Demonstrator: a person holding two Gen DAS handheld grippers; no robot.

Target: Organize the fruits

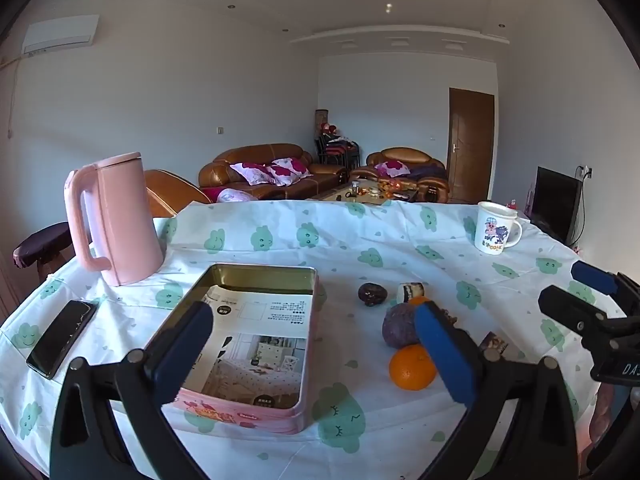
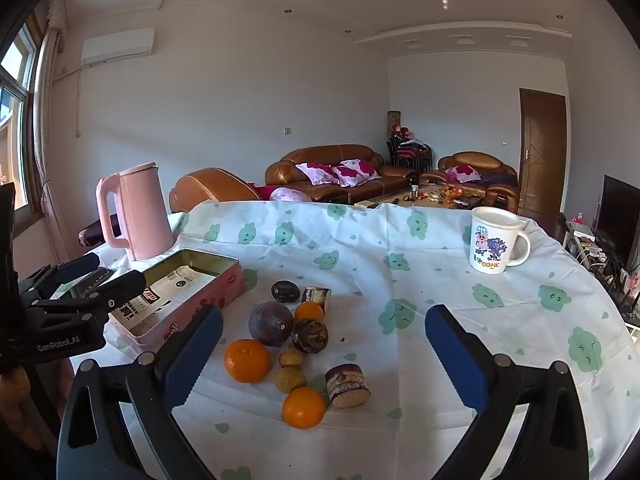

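A pink open tin box point(image 1: 256, 408) point(image 2: 208, 300) lined with printed paper sits left of a cluster of fruit on the table. The cluster holds three oranges point(image 2: 247, 361) point(image 2: 304, 407) point(image 2: 309, 312), dark purple fruits point(image 2: 271, 323) point(image 2: 285, 291) point(image 2: 310, 335), two small brown fruits point(image 2: 291, 379) and wrapped cakes point(image 2: 347, 385). My left gripper point(image 1: 314, 354) is open above the tin's near right side; the nearest orange point(image 1: 412, 367) lies by its right finger. My right gripper point(image 2: 324, 354) is open and empty, above the fruit cluster.
A pink kettle point(image 1: 116, 220) stands at the back left and a black phone point(image 1: 62, 338) lies left of the tin. A white cartoon mug point(image 2: 496, 240) stands at the back right. The table wears a white cloth with green clouds point(image 2: 400, 240).
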